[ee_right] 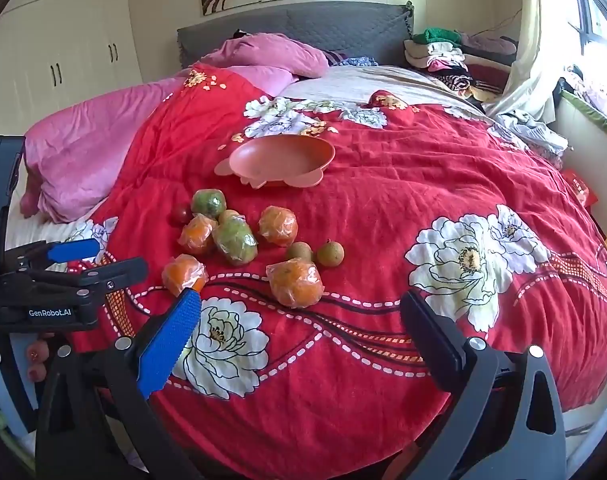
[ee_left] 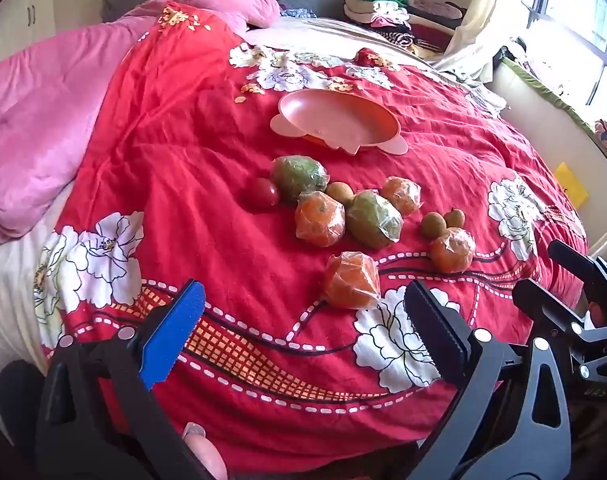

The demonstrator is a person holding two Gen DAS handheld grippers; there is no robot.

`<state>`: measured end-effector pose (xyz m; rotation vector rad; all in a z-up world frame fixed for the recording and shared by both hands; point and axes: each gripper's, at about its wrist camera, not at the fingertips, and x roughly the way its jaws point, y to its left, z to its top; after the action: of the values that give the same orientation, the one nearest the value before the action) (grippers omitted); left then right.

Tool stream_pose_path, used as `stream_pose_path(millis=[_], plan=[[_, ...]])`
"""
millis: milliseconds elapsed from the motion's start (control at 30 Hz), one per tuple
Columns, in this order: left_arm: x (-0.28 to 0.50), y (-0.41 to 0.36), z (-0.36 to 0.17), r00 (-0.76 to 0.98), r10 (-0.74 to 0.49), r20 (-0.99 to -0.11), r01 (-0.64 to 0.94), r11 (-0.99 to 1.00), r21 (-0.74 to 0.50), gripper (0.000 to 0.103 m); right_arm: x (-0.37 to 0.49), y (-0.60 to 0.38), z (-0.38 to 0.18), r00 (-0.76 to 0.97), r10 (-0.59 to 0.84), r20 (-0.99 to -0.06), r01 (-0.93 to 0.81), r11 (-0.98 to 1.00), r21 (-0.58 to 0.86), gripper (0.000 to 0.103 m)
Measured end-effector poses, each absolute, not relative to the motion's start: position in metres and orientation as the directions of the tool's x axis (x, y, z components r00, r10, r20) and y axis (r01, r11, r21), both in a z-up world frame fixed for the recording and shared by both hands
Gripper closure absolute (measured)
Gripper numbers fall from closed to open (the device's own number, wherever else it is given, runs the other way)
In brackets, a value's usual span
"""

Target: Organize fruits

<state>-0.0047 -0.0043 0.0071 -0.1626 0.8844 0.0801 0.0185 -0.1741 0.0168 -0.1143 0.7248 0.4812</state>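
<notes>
Indoors, bedroom: red floral quilt (ee_right: 383,208) on bed, pink bowl (ee_right: 281,158) beyond wrapped oranges (ee_right: 295,282). Left gripper (ee_left: 303,332) and right gripper (ee_right: 299,332) both spread wide, holding nothing. Grey headboard (ee_right: 303,28), white wardrobe (ee_right: 63,52) behind.

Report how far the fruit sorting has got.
Done: nothing; the pink bowl is empty. In hand: nothing; the left gripper and right gripper hover over the red quilt with jaws open. Left: every fruit, including the wrapped oranges, green fruits, small brown fruits and the tomato.
</notes>
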Motion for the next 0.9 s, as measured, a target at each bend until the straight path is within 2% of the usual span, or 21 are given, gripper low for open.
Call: stream_pose_path(millis=[900], plan=[[-0.0070,-0.0050,0.0111,0.645,0.002,-0.764,-0.131,0.985,-0.108,0.009,0.0167,-0.1751,0.0192,0.650,0.381,-0.658,-0.461,0.886,0.058,0.004]])
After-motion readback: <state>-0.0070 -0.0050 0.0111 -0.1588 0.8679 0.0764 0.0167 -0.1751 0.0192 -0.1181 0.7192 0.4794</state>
